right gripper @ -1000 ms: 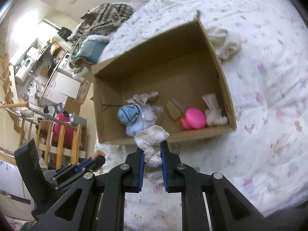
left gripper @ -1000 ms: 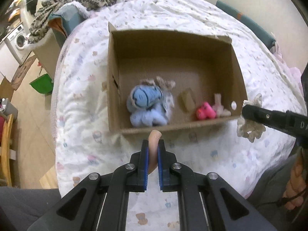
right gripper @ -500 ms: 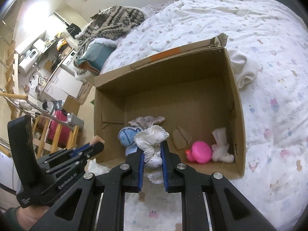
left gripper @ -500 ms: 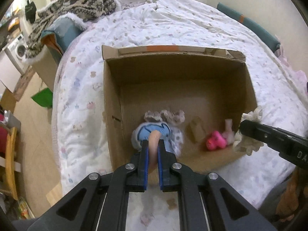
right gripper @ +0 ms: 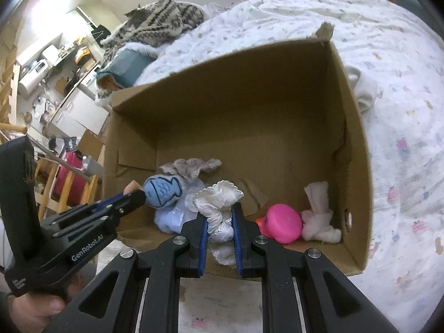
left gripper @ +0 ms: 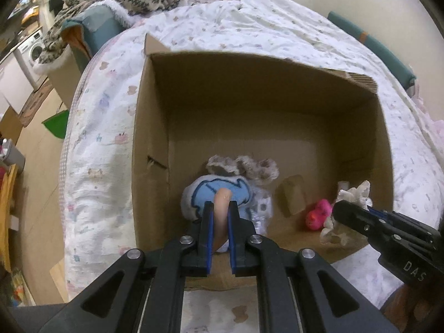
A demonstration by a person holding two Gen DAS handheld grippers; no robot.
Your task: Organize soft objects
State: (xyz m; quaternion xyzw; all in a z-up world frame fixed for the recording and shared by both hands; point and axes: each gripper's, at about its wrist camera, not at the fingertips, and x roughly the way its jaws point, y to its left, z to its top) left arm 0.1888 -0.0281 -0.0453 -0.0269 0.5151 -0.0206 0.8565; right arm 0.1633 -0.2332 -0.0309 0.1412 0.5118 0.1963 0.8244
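So I've got a hand-held gripper in each hand, both poking in over the near edge of the cardboard box that's sitting on my bed.

My left hand-held gripper is clamped tight on a little peach-coloured squishy thing; only its rounded tip sticks out past the blue pads, so I honestly can't tell what it is. It hangs right in front of the blue fish plushie at the near left of the box floor, though I can't tell if it touches.

My right hand-held gripper is pinched shut on a white frilly scrunchie, which bunches up above the pads and dangles below them.

Already in the box: the fish plushie lying on something pale blue and crinkly, a greyish frilly scrunchie just behind it, a loose scrap of cardboard in the middle, a hot pink rubber duck and a white fluffy thing beside it in the near right corner.

A patterned knit blanket is heaped at the far end of the bed.
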